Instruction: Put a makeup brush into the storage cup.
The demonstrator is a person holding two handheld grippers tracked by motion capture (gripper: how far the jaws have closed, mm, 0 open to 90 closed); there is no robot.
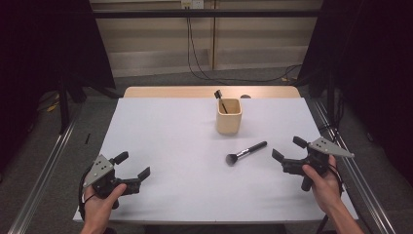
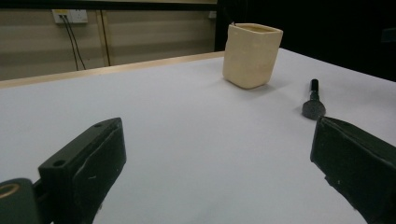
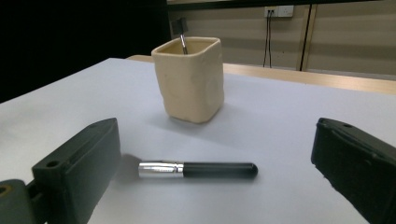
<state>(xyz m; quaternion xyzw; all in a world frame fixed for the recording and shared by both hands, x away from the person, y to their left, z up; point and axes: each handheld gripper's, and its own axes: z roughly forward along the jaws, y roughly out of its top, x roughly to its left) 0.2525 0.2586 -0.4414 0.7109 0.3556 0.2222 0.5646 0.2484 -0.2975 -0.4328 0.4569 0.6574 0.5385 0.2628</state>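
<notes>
1. Left gripper (image 1: 131,165): held at the near left of the white table (image 1: 170,146), jaws spread wide, nothing between them.
2. Right gripper (image 1: 286,148): at the near right, jaws likewise spread, empty, just beside the brush.
3. Black-handled makeup brush with silver ferrule (image 1: 246,152): lies flat mid-table, near the right gripper.
4. Cream square ceramic cup (image 1: 229,116): upright beyond the brush, holding a small dark-headed brush (image 1: 219,97).

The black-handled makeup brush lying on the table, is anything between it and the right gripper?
Nothing visible. Bare white table separates the right gripper, jaws open, from the black-handled makeup brush. The beige square cup stands farther back, out of the path.
</notes>
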